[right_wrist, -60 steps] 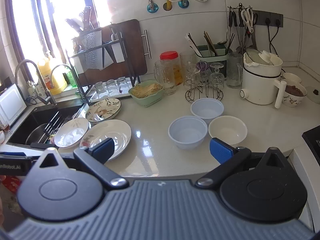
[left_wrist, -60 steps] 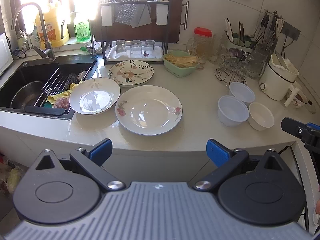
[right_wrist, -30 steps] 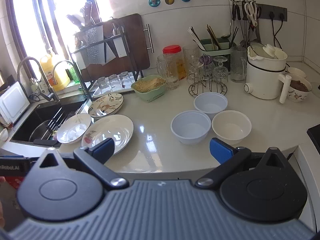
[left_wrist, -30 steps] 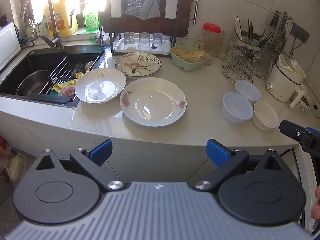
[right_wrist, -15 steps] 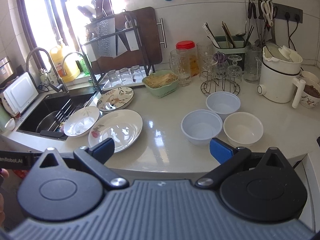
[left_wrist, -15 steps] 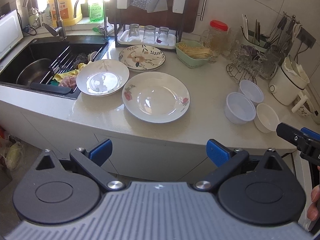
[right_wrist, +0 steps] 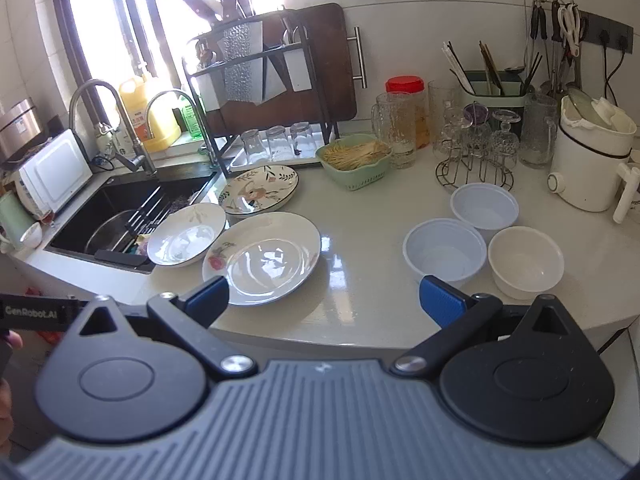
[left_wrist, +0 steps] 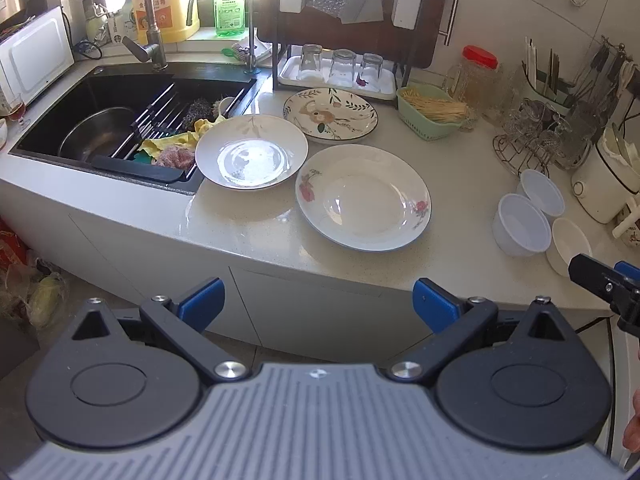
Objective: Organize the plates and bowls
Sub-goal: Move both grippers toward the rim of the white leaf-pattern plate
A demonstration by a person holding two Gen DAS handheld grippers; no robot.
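Three plates lie on the pale counter: a large rose-print plate, a white plate by the sink edge, and a patterned plate behind them. Three bowls stand to the right: two bluish-white bowls and a cream bowl; they also show in the left wrist view. My left gripper is open and empty, held off the counter's front edge. My right gripper is open and empty, above the front edge.
A black sink with a pot and cloths is at the left. A rack with glasses, a green basket, a glass stand and a white kettle line the back. The counter's front edge drops to cabinets.
Both grippers have risen and pulled back a little, so the counter sits lower and farther in view. The left view has swung toward the sink. Plates and bowls have not moved.
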